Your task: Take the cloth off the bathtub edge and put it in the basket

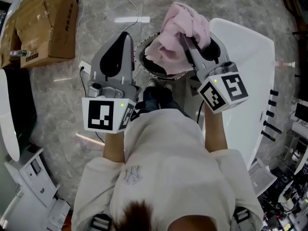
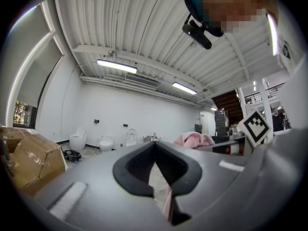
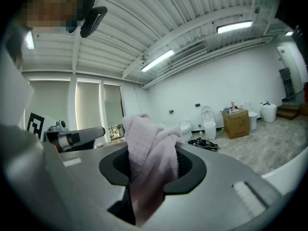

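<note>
My right gripper (image 1: 186,38) is shut on a bunched pink cloth (image 1: 180,30), which hangs over a dark round wire basket (image 1: 142,57) on the marble floor. In the right gripper view the cloth (image 3: 147,129) fills the gap between the jaws and drapes toward the camera. The white bathtub (image 1: 240,71) lies just right of the basket. My left gripper (image 1: 126,35) hovers left of the basket, its jaws together and holding nothing. From the left gripper view (image 2: 154,144) the cloth (image 2: 195,139) shows off to the right.
A cardboard box (image 1: 41,25) sits at the upper left, with a white cable (image 1: 127,1) on the floor beyond the basket. White fixtures (image 1: 29,177) stand at the lower left. Racks and gear crowd the right edge past the tub.
</note>
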{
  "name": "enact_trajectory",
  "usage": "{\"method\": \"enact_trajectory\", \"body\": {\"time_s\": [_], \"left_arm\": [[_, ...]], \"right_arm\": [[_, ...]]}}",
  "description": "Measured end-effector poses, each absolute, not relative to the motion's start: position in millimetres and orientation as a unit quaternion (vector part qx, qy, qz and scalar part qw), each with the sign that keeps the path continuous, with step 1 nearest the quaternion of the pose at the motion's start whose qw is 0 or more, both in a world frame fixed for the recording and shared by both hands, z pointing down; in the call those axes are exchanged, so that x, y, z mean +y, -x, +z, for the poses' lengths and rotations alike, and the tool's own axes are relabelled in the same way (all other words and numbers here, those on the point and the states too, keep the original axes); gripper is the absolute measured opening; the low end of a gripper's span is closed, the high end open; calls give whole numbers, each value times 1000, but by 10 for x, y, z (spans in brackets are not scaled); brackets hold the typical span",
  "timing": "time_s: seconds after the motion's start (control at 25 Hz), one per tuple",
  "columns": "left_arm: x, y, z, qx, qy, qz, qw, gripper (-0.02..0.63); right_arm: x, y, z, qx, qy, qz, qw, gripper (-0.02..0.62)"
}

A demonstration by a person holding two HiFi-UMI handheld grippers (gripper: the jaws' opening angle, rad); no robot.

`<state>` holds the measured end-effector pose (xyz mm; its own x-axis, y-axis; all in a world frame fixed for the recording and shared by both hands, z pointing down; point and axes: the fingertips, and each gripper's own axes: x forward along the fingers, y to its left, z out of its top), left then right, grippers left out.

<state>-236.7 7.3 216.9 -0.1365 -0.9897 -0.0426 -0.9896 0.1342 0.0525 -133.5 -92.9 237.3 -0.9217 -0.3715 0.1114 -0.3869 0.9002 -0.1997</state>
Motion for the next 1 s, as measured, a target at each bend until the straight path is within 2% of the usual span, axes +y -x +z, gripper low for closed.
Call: {"method": "enact_trajectory", "body": {"time_s": [1.0], "left_arm": [[-75,2375,2241,-750,-661,-28,18,14]], "right_arm": [[-992,1309,2981,-965,-205,139,82,135]]}}
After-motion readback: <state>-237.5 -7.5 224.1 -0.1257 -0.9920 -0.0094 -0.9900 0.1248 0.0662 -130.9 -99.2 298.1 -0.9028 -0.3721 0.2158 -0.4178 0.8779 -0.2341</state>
